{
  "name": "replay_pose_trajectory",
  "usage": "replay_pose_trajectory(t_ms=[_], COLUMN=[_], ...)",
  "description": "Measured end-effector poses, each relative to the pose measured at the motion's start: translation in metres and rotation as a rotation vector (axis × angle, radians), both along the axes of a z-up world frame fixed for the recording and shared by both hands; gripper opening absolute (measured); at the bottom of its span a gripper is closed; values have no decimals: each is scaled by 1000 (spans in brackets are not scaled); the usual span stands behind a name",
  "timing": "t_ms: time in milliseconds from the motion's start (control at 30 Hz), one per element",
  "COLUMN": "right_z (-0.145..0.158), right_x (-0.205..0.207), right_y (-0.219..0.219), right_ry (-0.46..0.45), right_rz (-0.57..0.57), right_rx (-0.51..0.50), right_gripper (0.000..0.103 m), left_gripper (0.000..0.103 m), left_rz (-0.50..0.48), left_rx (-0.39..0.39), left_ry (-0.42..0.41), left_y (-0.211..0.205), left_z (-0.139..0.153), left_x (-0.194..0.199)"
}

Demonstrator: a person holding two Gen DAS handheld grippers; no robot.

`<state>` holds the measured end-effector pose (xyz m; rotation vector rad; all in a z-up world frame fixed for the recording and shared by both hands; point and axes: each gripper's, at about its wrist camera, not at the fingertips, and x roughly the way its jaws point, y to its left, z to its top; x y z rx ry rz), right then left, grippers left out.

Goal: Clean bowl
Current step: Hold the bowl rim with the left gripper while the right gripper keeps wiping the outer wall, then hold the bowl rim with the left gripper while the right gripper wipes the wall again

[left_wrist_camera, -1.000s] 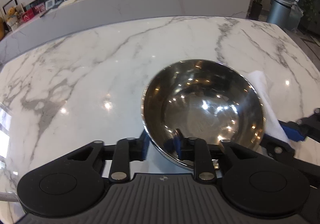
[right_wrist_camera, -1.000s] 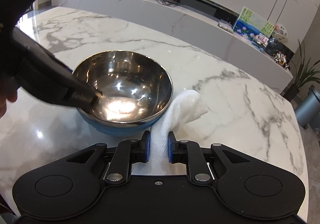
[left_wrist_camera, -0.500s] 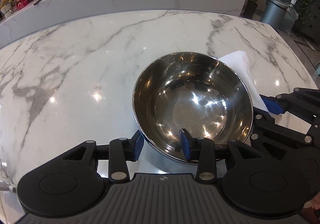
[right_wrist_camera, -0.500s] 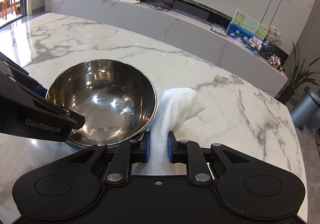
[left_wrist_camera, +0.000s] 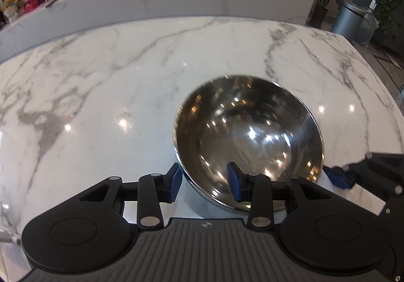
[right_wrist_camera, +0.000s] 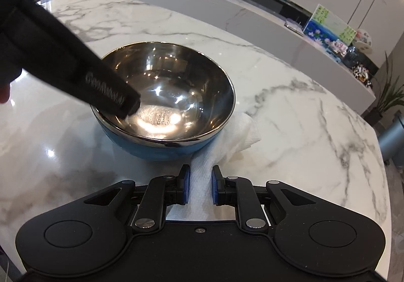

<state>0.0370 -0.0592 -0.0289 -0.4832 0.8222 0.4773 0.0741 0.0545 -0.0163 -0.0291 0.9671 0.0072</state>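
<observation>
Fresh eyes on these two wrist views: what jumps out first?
The shiny steel bowl with a blue outside, mid-table on white marble. The left gripper straddles its near rim, pads apart. At the bowl's right, the right gripper is shut on a white paper towel.

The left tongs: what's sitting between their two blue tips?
The near rim of the steel bowl lies between the left tongs' tips, one outside, one inside, not pressing; the left wrist view shows it.
</observation>
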Motion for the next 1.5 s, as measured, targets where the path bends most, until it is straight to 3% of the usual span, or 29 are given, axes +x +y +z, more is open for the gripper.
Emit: replay_pose_trajectory(t_ms=[167, 267, 367, 700, 1100, 1500], right_z=[1, 1, 2, 7, 2, -1], right_x=[-1, -3, -4, 4, 30, 36], right_y=[-3, -4, -4, -6, -11, -13], right_ry=[12, 10, 6, -32, -67, -64], right_rz=[-8, -12, -11, -41, -82, -73], right_rx=[17, 30, 43, 70, 109, 113], right_gripper=[15, 15, 15, 15, 15, 15], left_gripper=[37, 25, 21, 21, 35, 38], left_rz=[1, 2, -6, -16, 19, 59], left_rx=[50, 61, 54, 45, -18, -56], left_ry=[-19, -10, -1, 24, 52, 46], left_y=[2, 2, 0, -4, -10, -12], left_z=[-1, -3, -4, -6, -8, -10], left_x=[6, 9, 9, 5, 3, 10])
